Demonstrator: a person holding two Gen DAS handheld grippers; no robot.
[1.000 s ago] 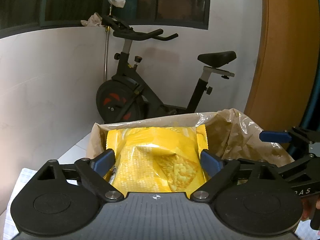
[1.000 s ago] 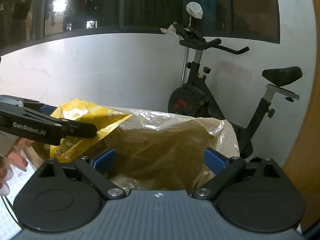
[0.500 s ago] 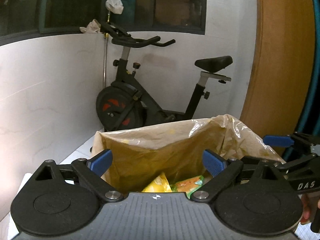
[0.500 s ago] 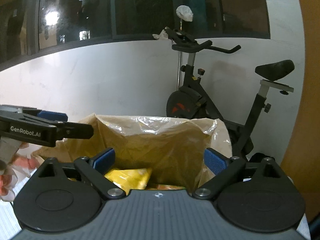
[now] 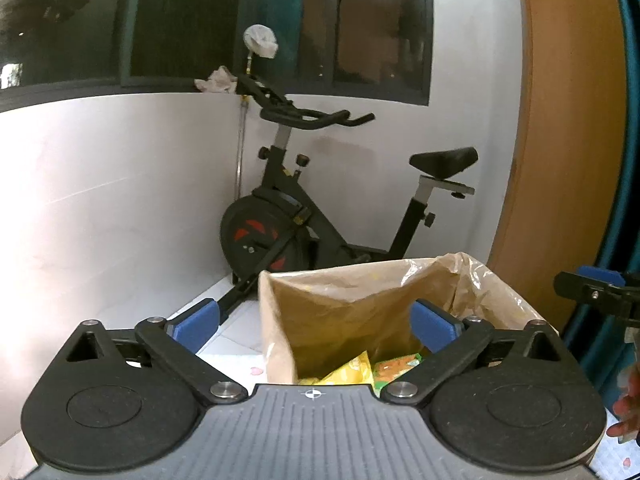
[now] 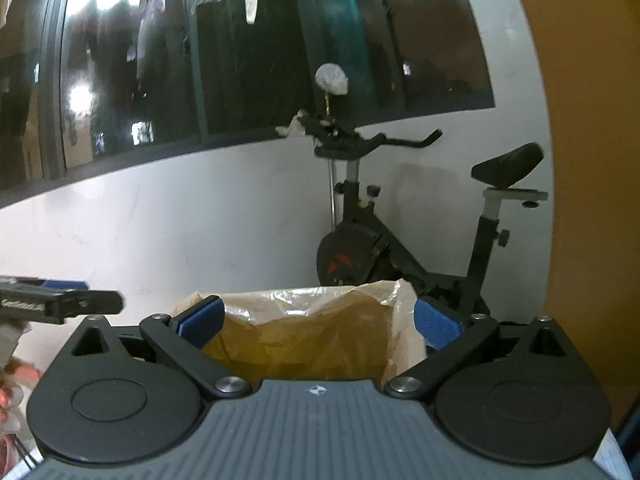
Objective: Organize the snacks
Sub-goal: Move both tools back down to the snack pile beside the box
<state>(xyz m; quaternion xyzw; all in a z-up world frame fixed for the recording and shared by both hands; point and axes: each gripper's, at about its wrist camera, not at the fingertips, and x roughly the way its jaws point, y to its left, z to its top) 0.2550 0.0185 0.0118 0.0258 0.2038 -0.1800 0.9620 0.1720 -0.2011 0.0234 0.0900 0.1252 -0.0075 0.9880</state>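
My left gripper (image 5: 314, 322) and right gripper (image 6: 318, 320), jaws opening and empty, hover over the crinkled tan plastic-lined bag's rim (image 5: 360, 270) (yellow snack packet (image 5: 352, 370) inside).

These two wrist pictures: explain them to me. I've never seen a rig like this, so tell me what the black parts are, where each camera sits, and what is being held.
A person carries a hand-held gripper in each hand; no robot arm. Each picture comes from a camera on one gripper, looking forward past its two blue-padded fingers. The left hand-held gripper and the right hand-held gripper are both opening, with nothing between the pads. Ahead stands a plastic-lined bag with a yellow snack packet and a green-orange packet inside. Behind it is an exercise bike against the white wall.
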